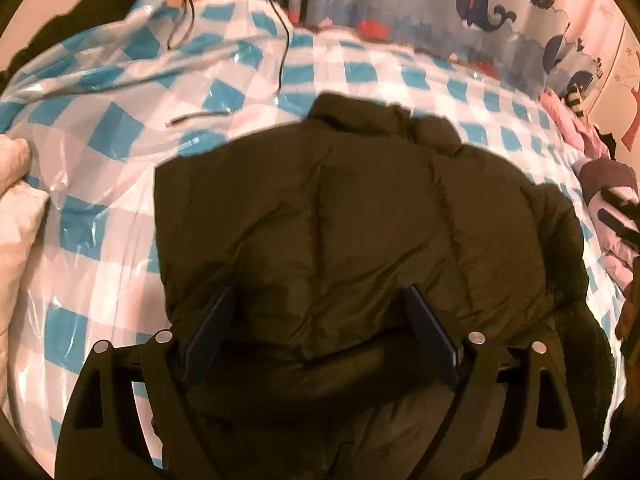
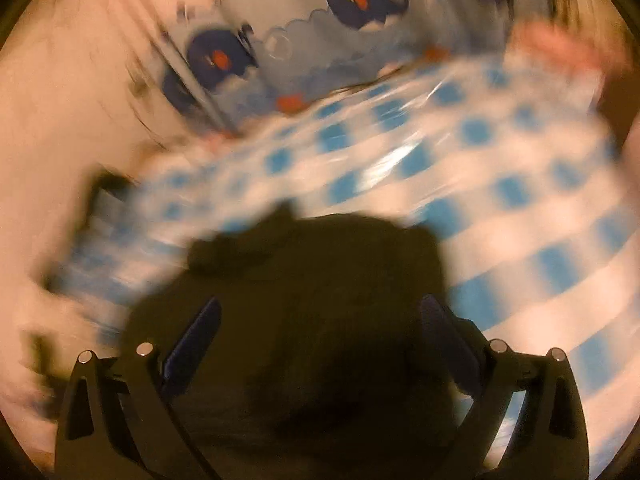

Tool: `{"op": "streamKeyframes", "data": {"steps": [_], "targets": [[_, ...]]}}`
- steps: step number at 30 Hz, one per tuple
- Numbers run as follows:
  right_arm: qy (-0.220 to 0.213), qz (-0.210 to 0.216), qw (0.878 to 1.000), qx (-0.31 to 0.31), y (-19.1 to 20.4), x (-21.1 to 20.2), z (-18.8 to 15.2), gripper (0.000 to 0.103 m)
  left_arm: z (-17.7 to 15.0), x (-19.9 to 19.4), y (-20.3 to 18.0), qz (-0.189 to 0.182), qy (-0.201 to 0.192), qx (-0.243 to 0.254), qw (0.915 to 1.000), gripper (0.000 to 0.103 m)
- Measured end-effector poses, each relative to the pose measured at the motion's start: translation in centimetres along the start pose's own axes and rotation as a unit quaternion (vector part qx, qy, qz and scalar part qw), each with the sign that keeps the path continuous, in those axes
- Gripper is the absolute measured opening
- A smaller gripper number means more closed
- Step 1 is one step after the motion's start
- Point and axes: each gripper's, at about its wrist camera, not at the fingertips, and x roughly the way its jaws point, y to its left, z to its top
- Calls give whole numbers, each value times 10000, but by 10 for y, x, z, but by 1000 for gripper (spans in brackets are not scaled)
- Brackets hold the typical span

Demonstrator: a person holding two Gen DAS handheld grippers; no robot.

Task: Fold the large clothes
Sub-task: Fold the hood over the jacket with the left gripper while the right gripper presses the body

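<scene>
Blue-and-white checked bedcover (image 1: 360,72) under glossy clear plastic, whale-print curtain (image 1: 480,4) behind. One dark olive puffer jacket (image 1: 340,208) flat mid-bed, collar toward curtain, long axis running from camera to curtain. Left gripper (image 1: 320,300) over hem, wide apart, gripping nothing. Right gripper (image 2: 320,316) likewise spread, empty, view blurred.

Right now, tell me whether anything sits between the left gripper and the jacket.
Nothing visible does. The left gripper is open directly over the dark jacket, which lies on the checked cover. The loose cable lies off to the side.
</scene>
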Motion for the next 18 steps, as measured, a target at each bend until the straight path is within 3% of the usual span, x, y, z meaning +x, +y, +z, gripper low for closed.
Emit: {"op": "streamKeyframes", "data": {"steps": [2, 5, 8, 10, 12, 14, 16, 18], "targets": [[161, -808, 9933, -816, 15, 15, -7, 96, -2, -7, -4, -45, -164, 13, 9999, 83], [620, -1723, 9642, -1921, 25, 56, -36, 96, -4, 6, -12, 94, 12, 179, 9998, 84], [979, -1706, 9634, -1821, 2, 77, -47, 96, -12, 36, -14, 225, 579, 319, 9976, 88], [1025, -1472, 9715, -1552, -12, 69, -43, 96, -15, 46, -14, 287, 746, 401, 9960, 88], [913, -977, 9809, -1412, -18, 41, -40, 96, -15, 31, -13, 280, 778, 345, 9960, 88], [1016, -60, 9906, -911, -39, 5, -41, 96, -17, 1, -9, 127, 624, 358, 9973, 88], [1165, 739, 9897, -375, -63, -26, -53, 96, -28, -45, 6, 45, 418, 342, 9985, 88], [1464, 1446, 9786, 89, -88, -50, -79, 96, -46, -82, 29, -52, 361, 191, 9992, 90]]}}
